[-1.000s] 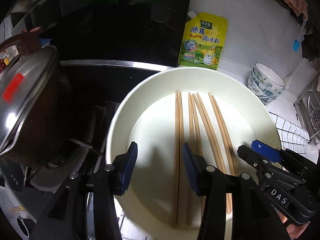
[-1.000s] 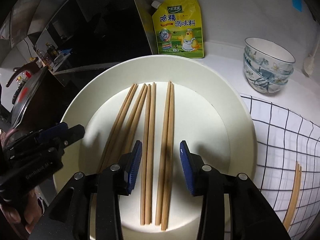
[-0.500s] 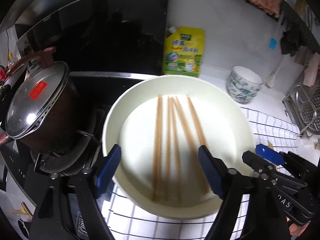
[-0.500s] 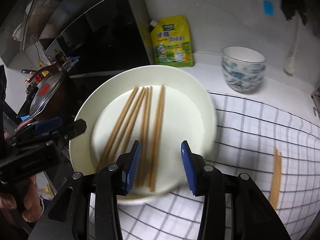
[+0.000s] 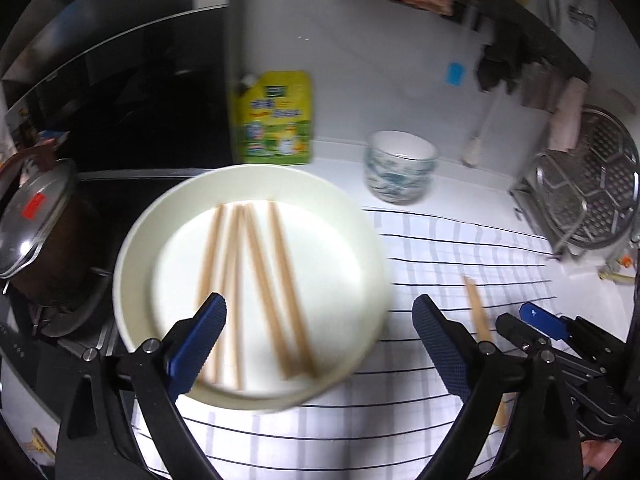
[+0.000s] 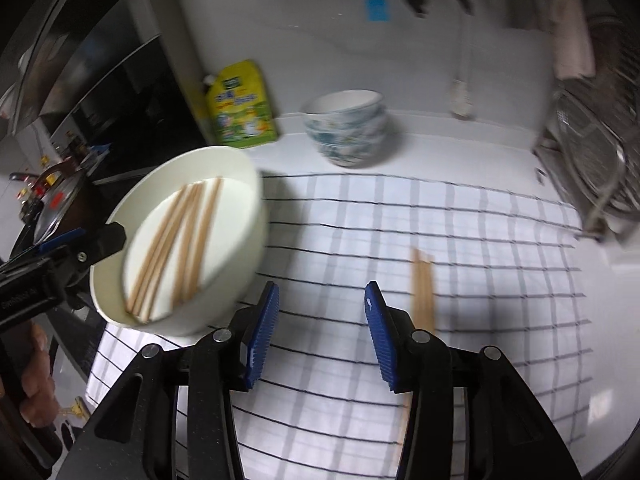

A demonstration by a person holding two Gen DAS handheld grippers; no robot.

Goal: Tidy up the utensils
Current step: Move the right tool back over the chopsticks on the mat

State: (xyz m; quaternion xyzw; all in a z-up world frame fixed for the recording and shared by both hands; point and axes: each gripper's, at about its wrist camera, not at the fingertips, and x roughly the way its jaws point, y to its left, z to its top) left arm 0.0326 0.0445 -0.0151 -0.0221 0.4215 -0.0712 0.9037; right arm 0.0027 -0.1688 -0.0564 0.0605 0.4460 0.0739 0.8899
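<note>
A cream plate (image 5: 136,240) holds several wooden chopsticks (image 5: 234,264) lying side by side. My left gripper (image 5: 320,332) hovers over the plate's near rim. Its jaws are opening wide and grip nothing. In the right wrist view the plate (image 6: 240,272) and its chopsticks (image 6: 180,236) sit at the left. My right gripper (image 6: 320,332) is over the checked cloth (image 6: 400,220), jaws opening, nothing between them. A loose pair of chopsticks (image 6: 422,292) lies on the cloth just right of its right finger. That pair (image 5: 478,312) also shows in the left wrist view, beside my right gripper (image 5: 520,322).
A yellow seasoning pouch (image 5: 276,120) leans on the back wall. Stacked patterned bowls (image 5: 400,168) stand right of it. A lidded pot (image 5: 36,220) sits on the stove at the left, a metal rack (image 5: 588,188) at the right. A hand (image 6: 36,380) holds my left gripper (image 6: 96,240).
Both grippers have drawn back and up from the plate. The left jaws have spread wide. The right gripper has swung right over the checked cloth, near the loose chopstick pair.
</note>
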